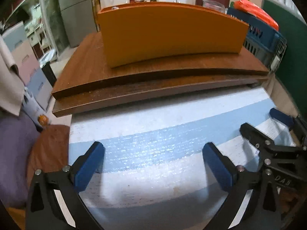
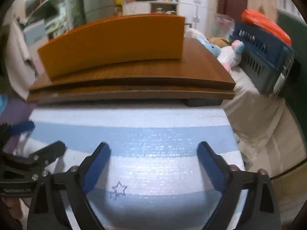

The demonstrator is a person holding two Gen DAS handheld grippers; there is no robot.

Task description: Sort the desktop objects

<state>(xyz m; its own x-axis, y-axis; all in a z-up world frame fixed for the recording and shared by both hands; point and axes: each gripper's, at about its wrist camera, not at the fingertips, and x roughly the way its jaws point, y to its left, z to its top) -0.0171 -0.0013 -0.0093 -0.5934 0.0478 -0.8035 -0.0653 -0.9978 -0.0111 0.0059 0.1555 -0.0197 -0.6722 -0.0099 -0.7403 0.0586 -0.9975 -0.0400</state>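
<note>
My left gripper (image 1: 153,146) stands open over a blue-and-white striped foam mat (image 1: 153,118), with nothing between its blue pads. My right gripper (image 2: 153,145) is open too, empty, over the same mat (image 2: 134,132). Each shows in the other's view: the right gripper (image 1: 262,121) at the right edge, the left gripper (image 2: 42,136) at the left edge. Behind the mat an orange box (image 1: 168,32) (image 2: 115,42) stands on a stepped brown wooden stand (image 1: 153,76) (image 2: 134,71). Its inside is hidden. No loose object lies on the mat.
A small star outline (image 2: 119,189) is drawn on the mat. Right of the stand a dark blue basket (image 2: 264,53) holds an orange bag (image 2: 266,25), with plush toys (image 2: 230,55) beside it. Pastel drawers (image 1: 32,71) and purple cloth (image 1: 13,153) are at the left.
</note>
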